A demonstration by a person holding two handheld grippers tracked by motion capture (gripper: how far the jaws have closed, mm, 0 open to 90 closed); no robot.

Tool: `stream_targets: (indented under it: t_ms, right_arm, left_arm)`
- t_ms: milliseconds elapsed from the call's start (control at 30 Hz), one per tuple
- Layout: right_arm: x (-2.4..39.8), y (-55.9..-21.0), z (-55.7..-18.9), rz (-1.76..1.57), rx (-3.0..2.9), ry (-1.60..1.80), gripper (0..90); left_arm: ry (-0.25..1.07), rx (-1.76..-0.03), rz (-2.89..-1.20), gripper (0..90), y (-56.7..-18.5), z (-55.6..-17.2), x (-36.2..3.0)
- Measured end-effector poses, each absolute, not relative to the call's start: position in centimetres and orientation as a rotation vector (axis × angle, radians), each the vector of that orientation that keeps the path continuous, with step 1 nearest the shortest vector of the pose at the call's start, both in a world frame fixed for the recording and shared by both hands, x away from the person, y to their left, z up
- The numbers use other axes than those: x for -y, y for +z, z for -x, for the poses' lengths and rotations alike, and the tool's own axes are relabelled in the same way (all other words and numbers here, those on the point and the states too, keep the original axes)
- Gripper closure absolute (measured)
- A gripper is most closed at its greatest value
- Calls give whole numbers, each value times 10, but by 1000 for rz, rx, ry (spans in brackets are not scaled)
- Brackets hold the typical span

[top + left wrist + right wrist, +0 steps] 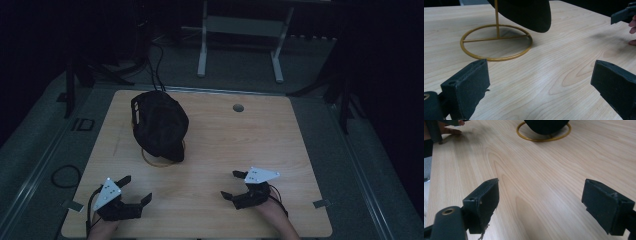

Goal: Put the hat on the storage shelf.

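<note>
The table [210, 150] is carrying everything here, a pale wooden top sitting under dim light, with a small round hole [238, 107] lying toward its far edge, to the right of the cap. Beyond the table's far edge, a white metal frame [240, 30] is standing on the grey floor, and dark cables [155, 65] are trailing down behind the cap.

The black cap [160, 125] is sitting on top of a gold wire stand [496, 42], on the far left part of the table. The stand's ring base is lying flat on the wood, a thin upright post is rising from its crossbar, and the cap's brim is hanging over the ring's right side in the left gripper view. Bare wood is lying between the cap and both tools, with nothing standing in the way.

The left tool [134, 189] is resting near the table's front edge, on the near side of the cap and well apart from it, its jaws spread wide and gripping nothing. The right tool [236, 185] is resting to the right of the cap, also near the front edge and well apart from the stand, its jaws likewise released and empty. The two tools are sitting well apart from each other.
</note>
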State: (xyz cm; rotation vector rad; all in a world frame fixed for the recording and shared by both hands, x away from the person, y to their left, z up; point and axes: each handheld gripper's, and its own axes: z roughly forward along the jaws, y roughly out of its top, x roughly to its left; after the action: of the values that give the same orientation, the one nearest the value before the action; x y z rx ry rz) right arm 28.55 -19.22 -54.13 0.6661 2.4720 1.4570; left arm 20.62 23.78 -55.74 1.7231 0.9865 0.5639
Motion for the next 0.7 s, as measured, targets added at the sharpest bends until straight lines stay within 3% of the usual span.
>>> stream_targets:
  t_ms: [433,700]
  right_arm:
    - [239,-548,-286,-748,-2382,1422,150]
    - [242,-549,-289,-770,-2363,1415,150]
  left_arm:
    - [550,-985,-1727,24,-559,-206,-237]
    - [547,-988,-1724,25,-559,-206,-238]
